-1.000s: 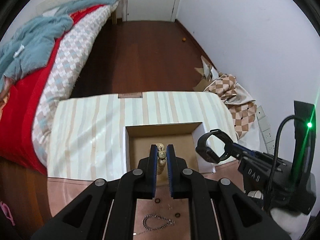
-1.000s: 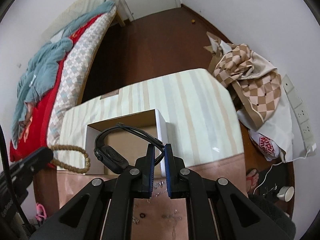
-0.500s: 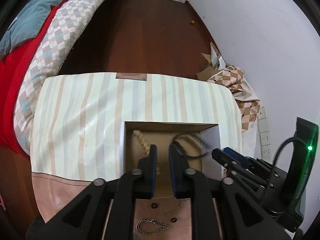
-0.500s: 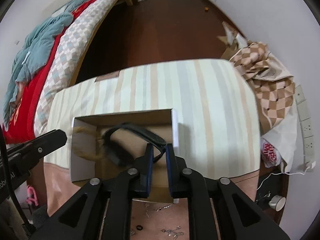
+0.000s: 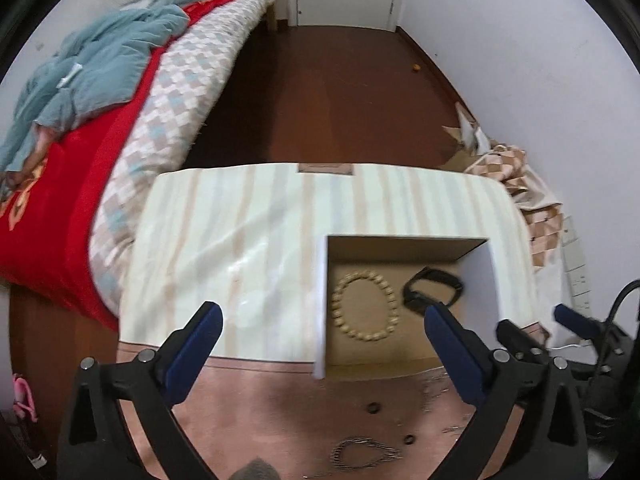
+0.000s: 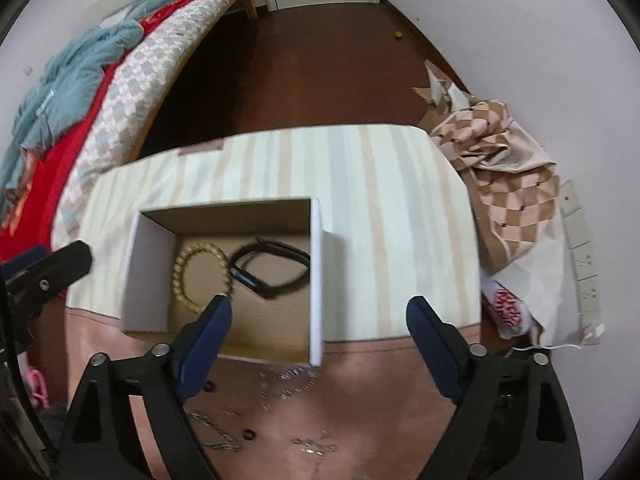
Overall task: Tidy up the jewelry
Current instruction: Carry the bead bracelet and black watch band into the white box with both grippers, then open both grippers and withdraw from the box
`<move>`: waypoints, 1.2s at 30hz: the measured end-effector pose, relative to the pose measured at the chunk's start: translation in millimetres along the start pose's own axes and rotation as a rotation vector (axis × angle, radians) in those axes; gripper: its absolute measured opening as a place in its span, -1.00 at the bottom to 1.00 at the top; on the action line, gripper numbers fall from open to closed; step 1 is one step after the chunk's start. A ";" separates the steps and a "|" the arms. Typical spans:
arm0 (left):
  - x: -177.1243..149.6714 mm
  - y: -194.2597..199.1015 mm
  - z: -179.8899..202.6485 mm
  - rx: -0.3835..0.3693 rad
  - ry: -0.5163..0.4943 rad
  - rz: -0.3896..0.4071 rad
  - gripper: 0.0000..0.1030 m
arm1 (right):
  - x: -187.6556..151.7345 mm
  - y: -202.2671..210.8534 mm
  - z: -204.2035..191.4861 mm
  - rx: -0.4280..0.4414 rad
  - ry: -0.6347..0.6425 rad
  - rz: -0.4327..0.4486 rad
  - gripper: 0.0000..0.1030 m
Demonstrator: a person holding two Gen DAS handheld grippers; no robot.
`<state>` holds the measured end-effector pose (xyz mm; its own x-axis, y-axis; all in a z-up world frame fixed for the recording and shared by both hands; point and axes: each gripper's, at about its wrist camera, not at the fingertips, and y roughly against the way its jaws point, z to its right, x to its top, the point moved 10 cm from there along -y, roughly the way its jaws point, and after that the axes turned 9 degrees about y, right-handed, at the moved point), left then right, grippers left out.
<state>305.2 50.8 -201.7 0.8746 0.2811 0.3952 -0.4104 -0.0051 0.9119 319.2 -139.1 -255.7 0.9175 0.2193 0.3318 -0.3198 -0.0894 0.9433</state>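
An open cardboard box point(image 5: 494, 276) point(image 6: 316, 280) stands on the striped table. Inside lie a beige bead bracelet point(image 5: 365, 306) point(image 6: 200, 270) and a black wristband point(image 5: 434, 289) point(image 6: 272, 270), side by side. My left gripper point(image 5: 322, 314) is open and empty, above the box's left wall. My right gripper point(image 6: 318, 312) is open and empty, above the box's right wall. On the pink mat nearer me lie a silver chain point(image 5: 362, 451) point(image 6: 216, 432), small black rings point(image 5: 374, 408) point(image 6: 249, 435) and tangled silver jewelry point(image 6: 288, 380).
The striped table top point(image 5: 240, 240) point(image 6: 380, 200) extends beyond the box. A bed with a red and checked cover point(image 5: 120, 120) is at left. A checked cloth heap point(image 6: 500, 168) and a power strip point(image 6: 580, 248) lie at right.
Both grippers opened and pulled back. The bead bracelet left my left gripper and the black wristband left my right gripper; both now lie in the box.
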 end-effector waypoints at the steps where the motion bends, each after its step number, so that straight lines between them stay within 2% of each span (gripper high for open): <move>1: -3.5 -0.9 -2.6 0.011 -0.006 0.008 1.00 | -3.9 -0.7 0.6 -0.002 0.005 -0.002 0.79; 3: -10.2 -1.3 -8.2 0.042 -0.017 0.025 1.00 | -8.4 -1.8 -0.9 -0.018 0.017 0.000 0.96; 6: -16.7 0.5 -11.8 0.046 -0.012 0.028 1.00 | -12.7 -0.6 0.5 -0.058 0.022 0.015 0.96; 14: -24.1 17.2 -13.2 0.059 -0.006 0.053 1.00 | -19.4 21.4 4.4 -0.095 0.012 0.050 0.96; 22: -36.8 53.4 -15.1 0.058 0.011 0.096 1.00 | -26.7 74.6 5.7 -0.137 0.014 0.136 0.96; 26: -45.2 80.7 -17.0 0.064 0.015 0.142 1.00 | -34.3 105.9 3.8 -0.143 0.014 0.186 0.96; 36: -65.9 140.3 -18.8 0.017 0.030 0.209 1.00 | -57.6 176.8 -8.2 -0.156 0.013 0.298 0.96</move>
<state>185.2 49.6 -101.9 0.7629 0.3005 0.5725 -0.5773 -0.0820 0.8124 207.9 -159.6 -108.0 0.7757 0.2182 0.5922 -0.6065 -0.0016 0.7950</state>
